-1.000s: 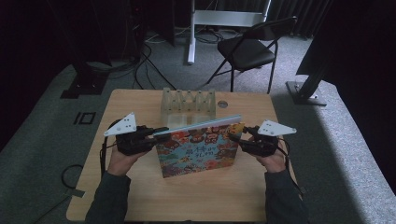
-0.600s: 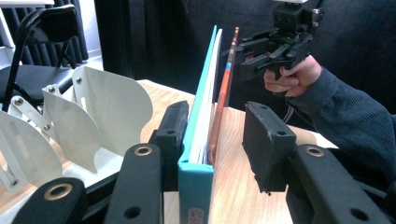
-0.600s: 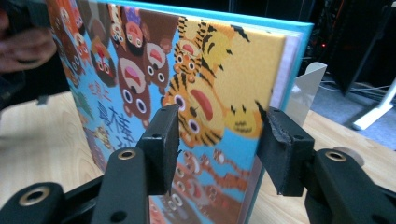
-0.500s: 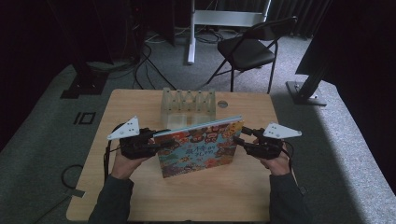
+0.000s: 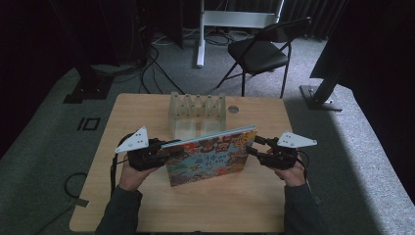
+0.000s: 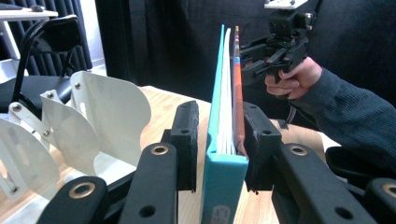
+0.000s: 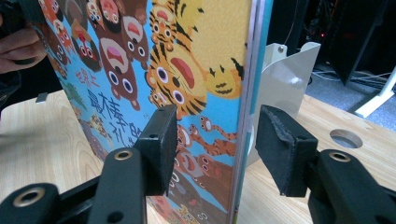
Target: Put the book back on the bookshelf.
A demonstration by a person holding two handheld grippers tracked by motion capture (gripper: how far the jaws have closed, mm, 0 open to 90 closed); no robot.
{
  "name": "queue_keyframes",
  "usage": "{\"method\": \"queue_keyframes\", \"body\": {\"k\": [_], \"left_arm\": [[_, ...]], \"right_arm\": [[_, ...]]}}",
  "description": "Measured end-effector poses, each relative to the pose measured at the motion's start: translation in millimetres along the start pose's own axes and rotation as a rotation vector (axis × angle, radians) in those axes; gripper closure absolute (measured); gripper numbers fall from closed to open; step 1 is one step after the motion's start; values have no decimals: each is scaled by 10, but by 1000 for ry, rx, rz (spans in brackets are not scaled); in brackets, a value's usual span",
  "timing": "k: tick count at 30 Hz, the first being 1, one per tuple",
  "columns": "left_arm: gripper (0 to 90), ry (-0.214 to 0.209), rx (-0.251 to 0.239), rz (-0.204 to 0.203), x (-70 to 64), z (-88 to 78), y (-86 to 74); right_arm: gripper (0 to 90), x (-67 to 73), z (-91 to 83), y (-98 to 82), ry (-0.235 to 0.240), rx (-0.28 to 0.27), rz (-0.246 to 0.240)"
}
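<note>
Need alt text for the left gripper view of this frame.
A teal-spined picture book stands upright, edge-on, between the left gripper's two black jaws. Beyond it a hand holds the right gripper at the book's far end, and a white slotted rack sits on the wooden table to the left.

Picture book (image 5: 211,157) upright between left claw (image 5: 164,155) and right claw (image 5: 252,149).

On the picture book's (image 7: 154,79) animal-covered front, in my right gripper view, I can see large cream Chinese characters running across it; one looks like 最, the others I cannot make out. From the high view the same title line (image 5: 211,157) is too small to read.
</note>
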State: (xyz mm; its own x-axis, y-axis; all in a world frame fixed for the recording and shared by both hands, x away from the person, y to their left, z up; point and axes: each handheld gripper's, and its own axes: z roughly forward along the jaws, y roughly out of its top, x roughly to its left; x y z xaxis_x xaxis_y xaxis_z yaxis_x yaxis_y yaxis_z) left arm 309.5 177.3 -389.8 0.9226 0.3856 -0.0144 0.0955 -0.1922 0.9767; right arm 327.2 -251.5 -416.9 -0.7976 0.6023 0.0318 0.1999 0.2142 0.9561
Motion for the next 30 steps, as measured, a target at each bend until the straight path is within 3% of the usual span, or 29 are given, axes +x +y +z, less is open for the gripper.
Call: {"method": "queue_keyframes", "body": {"k": [16,30], "left_arm": [[667,-1,-14,11,-33,122,-39],[661,-25,-58,4,-19,193,-91]], "right_arm": [[474,-41,-44,-113,-19,6,25],[474,-64,-59,-228,-43,33,35]]}}
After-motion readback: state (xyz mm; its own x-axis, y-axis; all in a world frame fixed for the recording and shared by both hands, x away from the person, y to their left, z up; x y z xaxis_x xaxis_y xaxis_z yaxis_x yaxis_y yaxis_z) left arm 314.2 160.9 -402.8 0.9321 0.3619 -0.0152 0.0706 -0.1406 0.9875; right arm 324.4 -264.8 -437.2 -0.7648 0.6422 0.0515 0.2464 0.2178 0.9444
